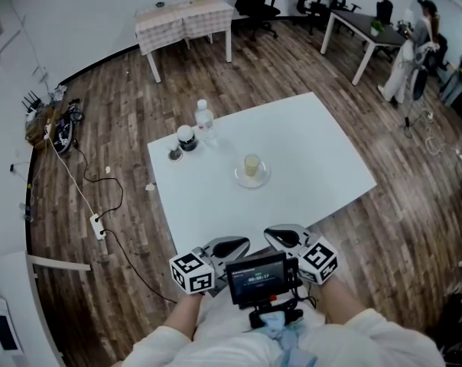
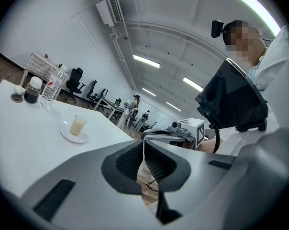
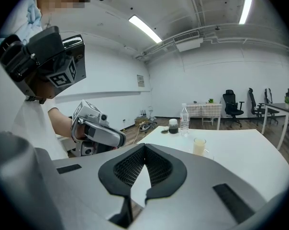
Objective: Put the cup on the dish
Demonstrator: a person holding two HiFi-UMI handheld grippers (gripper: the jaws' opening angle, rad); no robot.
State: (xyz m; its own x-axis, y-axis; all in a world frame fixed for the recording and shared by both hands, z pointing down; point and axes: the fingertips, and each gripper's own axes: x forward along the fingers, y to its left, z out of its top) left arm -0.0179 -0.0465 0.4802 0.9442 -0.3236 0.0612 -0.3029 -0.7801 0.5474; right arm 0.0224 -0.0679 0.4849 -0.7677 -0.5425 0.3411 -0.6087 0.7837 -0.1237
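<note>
Holding the left gripper [image 1: 227, 248] and the right gripper [image 1: 286, 237] side by side, low and close to the body, just off the near edge of the white table [image 1: 323, 167]. Pressing the pads of each fully together at the tips and clamping nothing in either. Finding the cup [image 1: 252, 164] well ahead of both pairs of fingertips and roughly between them in the head view, out toward the middle of the tabletop. Finding it off to the left of the left pair's own line in the left gripper view, and off to the right of the right pair's in the right gripper view. Reading it as standing upright, long axis vertical, filled most of the way with a pale creamy liquid, and resting squarely on the dish [image 1: 239, 179], a shallow white saucer holding nothing else. Judging the right fingertips marginally nearer than the left, with little to choose between them. Noting, farther beyond the cup and to its left, a clear plastic bottle [image 1: 205, 122] and, just beside that, a white-capped jar [image 1: 187, 138] with dark contents. Judging the placing as done, with no further reach being called for.
</note>
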